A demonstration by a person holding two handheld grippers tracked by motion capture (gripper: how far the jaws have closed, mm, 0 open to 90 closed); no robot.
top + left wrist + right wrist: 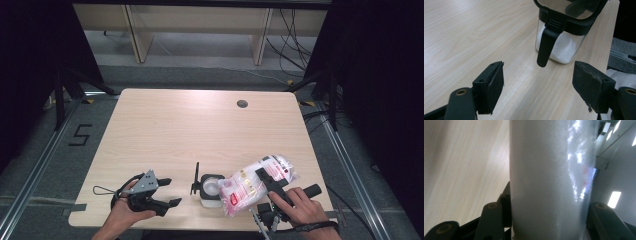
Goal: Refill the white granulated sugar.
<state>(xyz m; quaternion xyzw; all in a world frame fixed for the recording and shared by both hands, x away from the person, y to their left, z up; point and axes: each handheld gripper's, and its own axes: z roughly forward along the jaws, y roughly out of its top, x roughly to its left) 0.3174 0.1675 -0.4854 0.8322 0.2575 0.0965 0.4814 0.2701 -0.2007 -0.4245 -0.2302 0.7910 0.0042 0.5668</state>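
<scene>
Right tongs (270, 184) clamp the white bag (250, 182) over the jar (211, 189); left tongs (167, 192) gape empty beside it

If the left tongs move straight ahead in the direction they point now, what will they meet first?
Most likely the jar of white powder. The open left tongs point at it over bare table, and its black handle hangs nearest, so that would probably be touched first. The exact gap is hard to judge.
</scene>
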